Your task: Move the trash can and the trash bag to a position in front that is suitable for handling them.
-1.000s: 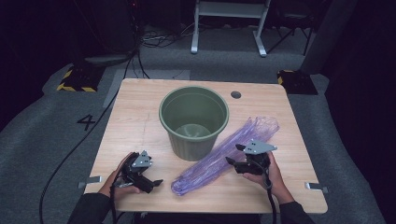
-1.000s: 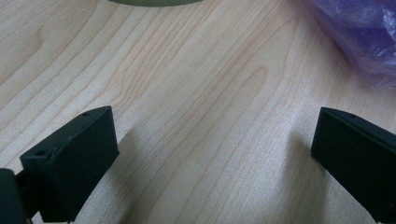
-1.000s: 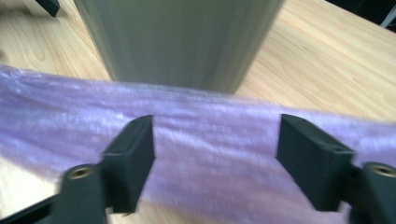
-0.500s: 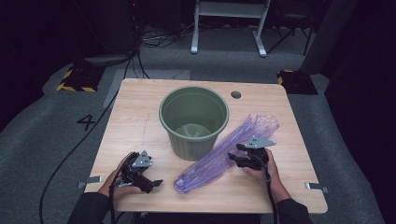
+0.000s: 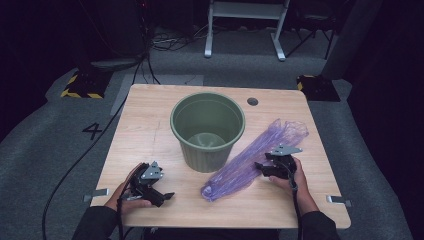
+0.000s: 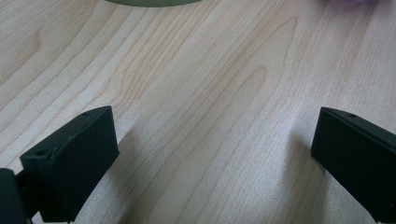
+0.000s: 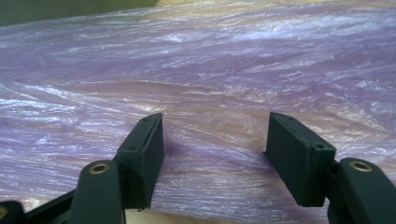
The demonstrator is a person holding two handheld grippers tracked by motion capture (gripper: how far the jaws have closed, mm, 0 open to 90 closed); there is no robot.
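A long crumpled purple plastic bag lies slantwise on the wooden table, right of a green bucket. My right gripper sits low at the bag's middle. In the right gripper view the jaws stand apart on the purple film, which lies between them unpinched. They have just been opening. My left gripper rests near the front left edge, held by a hand. Its jaws are wide open over bare wood.
The bucket stands upright at the table's centre, its inside bare. A small round hole sits near the far edge. Cables trail over the grey floor at the left, and a white stand's legs are behind the table.
The right gripper has shifted slightly to the right and sunk onto the bag. The bag's near end has slid a little to the right. The left gripper has stayed put.
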